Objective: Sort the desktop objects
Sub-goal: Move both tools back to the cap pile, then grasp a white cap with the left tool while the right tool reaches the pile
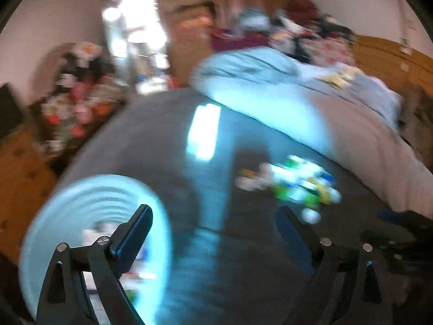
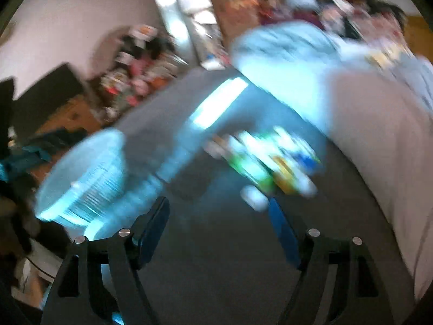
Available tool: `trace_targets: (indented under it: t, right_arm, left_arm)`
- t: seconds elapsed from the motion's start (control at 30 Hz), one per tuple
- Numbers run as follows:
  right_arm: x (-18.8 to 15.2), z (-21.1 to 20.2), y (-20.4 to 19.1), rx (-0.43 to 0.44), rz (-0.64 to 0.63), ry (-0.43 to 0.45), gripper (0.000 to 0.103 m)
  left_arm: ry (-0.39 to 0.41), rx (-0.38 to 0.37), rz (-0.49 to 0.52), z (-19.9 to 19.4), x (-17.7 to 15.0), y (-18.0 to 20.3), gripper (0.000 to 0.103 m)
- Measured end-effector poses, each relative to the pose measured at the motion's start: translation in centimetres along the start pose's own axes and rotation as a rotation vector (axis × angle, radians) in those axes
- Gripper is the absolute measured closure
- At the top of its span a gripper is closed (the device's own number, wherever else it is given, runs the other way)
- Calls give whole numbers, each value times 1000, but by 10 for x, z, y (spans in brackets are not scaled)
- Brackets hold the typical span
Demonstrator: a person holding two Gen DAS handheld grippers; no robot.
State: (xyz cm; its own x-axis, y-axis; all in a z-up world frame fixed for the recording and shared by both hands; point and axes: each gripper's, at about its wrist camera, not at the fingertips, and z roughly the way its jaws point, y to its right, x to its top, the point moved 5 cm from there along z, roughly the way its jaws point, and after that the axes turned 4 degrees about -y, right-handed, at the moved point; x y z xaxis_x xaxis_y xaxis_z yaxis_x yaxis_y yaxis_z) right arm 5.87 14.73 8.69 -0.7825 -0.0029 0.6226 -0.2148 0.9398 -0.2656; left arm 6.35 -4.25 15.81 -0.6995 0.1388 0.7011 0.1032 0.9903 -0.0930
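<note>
Both views were badly smeared, so findings were limited. My left jaws stood wide apart with nothing between them; my right jaws stood moderately apart, likewise empty. The task's items, a loose cluster of small green, white, yellow and blue objects, lay on the dark grey counter ahead of both jaws and off to their right. Its long axis ran slantwise, from upper left to lower right in each view. A single small white piece lay nearest, just beyond the tip of my right-hand jaw finger in the right view; I judged the right jaws the nearer pair. The pale blue ribbed round plastic basket sat to the left, partly behind my left jaw finger. No brand, label or writing could be read.
</note>
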Motion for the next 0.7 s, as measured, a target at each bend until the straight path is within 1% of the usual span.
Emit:
trace_targets:
  t: [0.07, 0.13, 0.17, 0.2, 0.23, 0.3, 0.37, 0.47, 0.53, 0.63, 0.67, 0.7]
  right_arm:
    - [-20, 8, 35, -62, 38, -37, 32]
    - [-35, 15, 65, -103, 73, -62, 32]
    - [-40, 18, 80, -126, 87, -68, 32]
    - [-45, 20, 91, -147, 88, -66, 32]
    - [-47, 20, 97, -160, 88, -63, 32]
    - [-50, 27, 107, -169, 85, -70, 32]
    - [-50, 27, 109, -167, 79, -46, 31]
    - [-49, 27, 107, -159, 64, -36, 22]
    - [-51, 25, 105, -147, 64, -32, 20]
    - [-53, 22, 109, -109, 87, -17, 20]
    - [-53, 21, 108, -105, 93, -14, 22]
    - [-53, 21, 109, -100, 101, -9, 28]
  left_arm:
    - [-54, -106, 30, 32, -13, 30, 8]
    - [-106, -213, 34, 66, -25, 56, 8]
    - [-120, -253, 34, 79, -29, 67, 8]
    - [-129, -269, 40, 90, -32, 76, 8]
    - [-125, -276, 61, 103, -34, 88, 8]
    - [-106, -295, 83, 117, -34, 106, 8]
    - [-109, -282, 103, 134, -32, 122, 8]
    - [-117, -301, 101, 154, -30, 141, 8]
    - [-134, -286, 136, 168, -32, 152, 8]
    - [-162, -267, 145, 187, -40, 158, 9]
    - [-183, -266, 137, 194, -44, 158, 16]
    - [-198, -266, 132, 198, -46, 158, 18]
